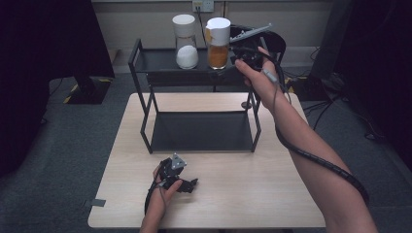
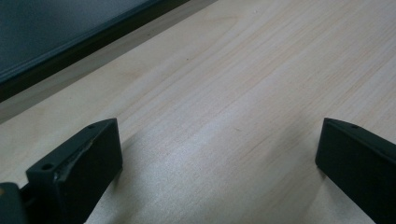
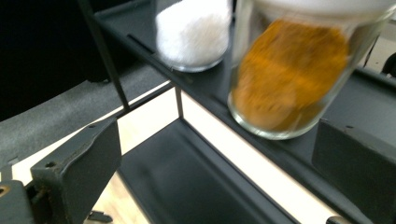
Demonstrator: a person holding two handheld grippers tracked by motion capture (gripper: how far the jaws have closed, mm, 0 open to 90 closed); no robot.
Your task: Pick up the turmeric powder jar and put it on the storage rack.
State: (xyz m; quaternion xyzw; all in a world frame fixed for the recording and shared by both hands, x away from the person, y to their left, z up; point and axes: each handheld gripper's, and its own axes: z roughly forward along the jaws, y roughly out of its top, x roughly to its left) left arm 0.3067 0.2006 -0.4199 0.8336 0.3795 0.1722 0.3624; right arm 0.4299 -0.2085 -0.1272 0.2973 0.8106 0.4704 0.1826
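The jar of orange powder (image 1: 218, 44) stands on the rack's top shelf (image 1: 150, 61) beside the jar of white powder (image 1: 186, 41); placing looks done or nearly so; the right gripper (image 1: 243, 54) is spread wide, touching nothing; the left gripper (image 1: 187, 185) rests open on the table (image 1: 243, 194), empty.

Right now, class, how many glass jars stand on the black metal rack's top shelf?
2. The white-lidded glass jar of white powder stands at the left on the black metal rack's top shelf; the white-lidded glass jar of orange powder stands beside it, at the right claw. None seems hidden.
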